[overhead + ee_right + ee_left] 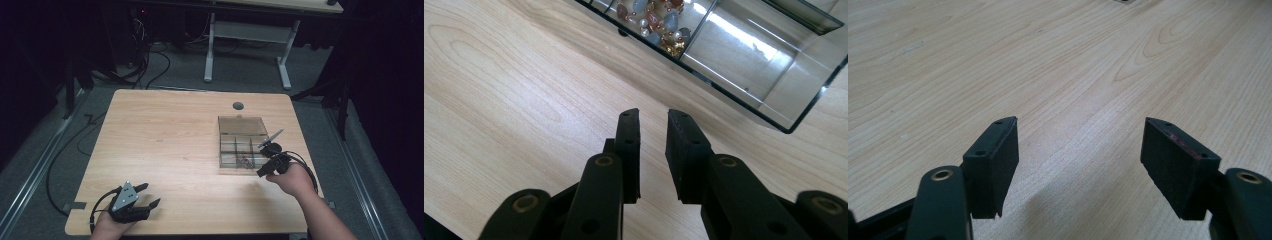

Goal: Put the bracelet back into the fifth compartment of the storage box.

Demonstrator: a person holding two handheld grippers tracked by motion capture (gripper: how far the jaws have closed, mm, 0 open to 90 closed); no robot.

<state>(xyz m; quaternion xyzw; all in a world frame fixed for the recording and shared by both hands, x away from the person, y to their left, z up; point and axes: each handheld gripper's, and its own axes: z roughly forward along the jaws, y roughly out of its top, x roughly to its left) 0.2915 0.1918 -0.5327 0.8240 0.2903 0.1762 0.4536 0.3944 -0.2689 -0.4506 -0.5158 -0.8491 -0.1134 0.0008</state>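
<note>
A pale wooden desk (165,145) carries a clear box (242,144) with its lid tipped up at the far side; the box sits on the right half of the desk, divided into compartments, and a cluster of beads (655,20) lies in one near compartment, pinkish, grey-blue and pearl-white with gold bits; the neighbouring compartment beside it holds nothing visible. The right gripper (265,162) rests in a hand (295,179) just beside the box's near right corner; in the right gripper view its jaws stand close together with a narrow gap, gripping nothing, pointing at bare wood just short of the box wall. The left gripper (145,196) is held at the near left edge of the desk, well apart from the box; in the left gripper view its jaws are spread wide over bare wood, with nothing between them.
</note>
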